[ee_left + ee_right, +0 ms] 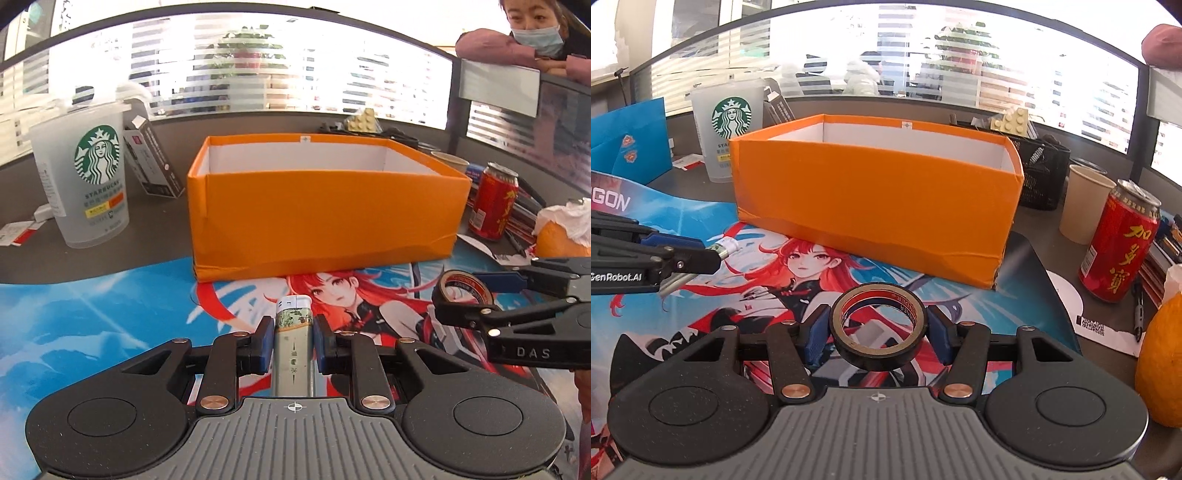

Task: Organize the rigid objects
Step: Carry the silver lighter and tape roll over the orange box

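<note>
Both grippers are loaded and neither load is yet delivered. Left gripper (293,341) is closed narrow on a lighter (293,332), pads pressing its two sides, the lighter pointing forward with its white cap toward the box. Right gripper (877,326) stands about half open, clamped across a tape roll (878,325) lying flat between the pads. Both items sit over the printed mat (92,295), just short of the box. Remaining work, by estimate: carry each item over the near wall and release it inside. Orange box (325,206) stands open-topped behind the mat; only its white inner walls show, so the floor and any contents cannot be confirmed. Plastic cup (83,177) at left appears empty. Paper cup (1084,203) at right: interior not visible.
</note>
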